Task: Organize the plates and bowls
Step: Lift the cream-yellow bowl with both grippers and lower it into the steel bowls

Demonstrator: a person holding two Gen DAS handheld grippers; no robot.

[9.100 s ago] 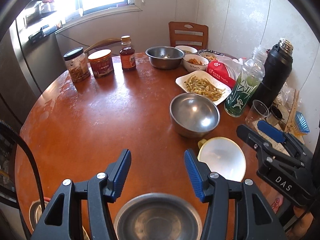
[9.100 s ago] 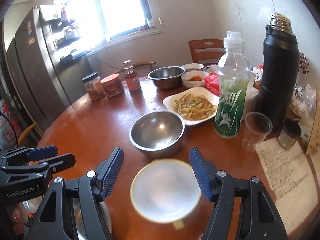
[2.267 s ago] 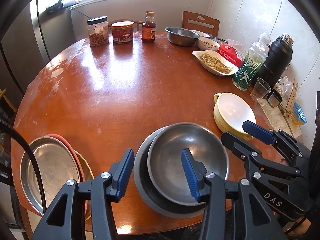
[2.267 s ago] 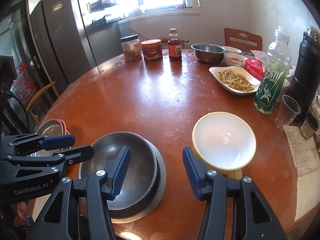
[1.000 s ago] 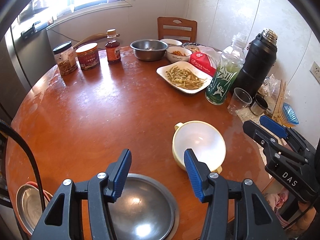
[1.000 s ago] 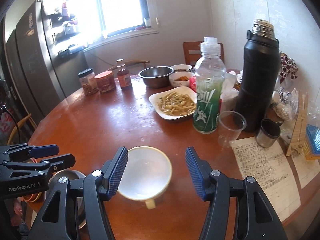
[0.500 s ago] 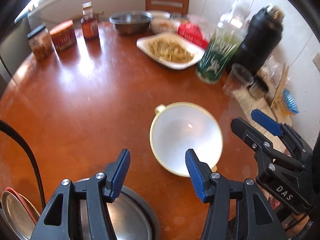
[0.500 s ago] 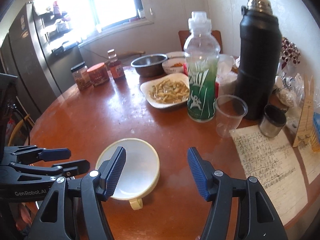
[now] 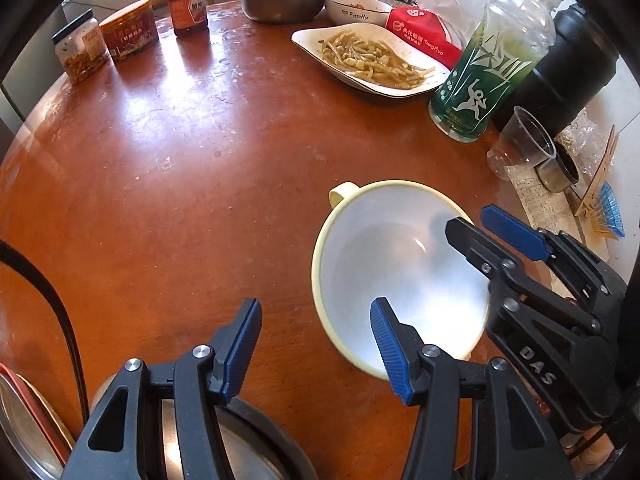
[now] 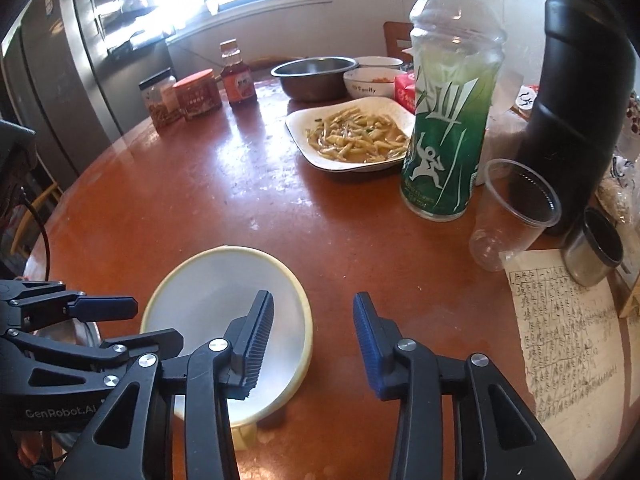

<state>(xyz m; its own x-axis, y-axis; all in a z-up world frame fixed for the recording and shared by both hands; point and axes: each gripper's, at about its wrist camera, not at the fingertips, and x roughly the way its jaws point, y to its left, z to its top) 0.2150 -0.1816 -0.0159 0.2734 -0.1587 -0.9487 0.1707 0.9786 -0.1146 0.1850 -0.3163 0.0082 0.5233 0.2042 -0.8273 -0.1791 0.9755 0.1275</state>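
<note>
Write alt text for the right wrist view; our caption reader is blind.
The right gripper, its fingers closing, straddles the near rim of a pale yellow bowl on a round brown table. Behind stand a plate of food, a green bottle, a black flask and a plastic cup.

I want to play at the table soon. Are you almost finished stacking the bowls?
Partly. Steel bowls already sit nested at the near edge. The right tongs are closing over the yellow bowl's rim, not gripping yet. It isn't stacked yet; the left tongs hover open.
</note>
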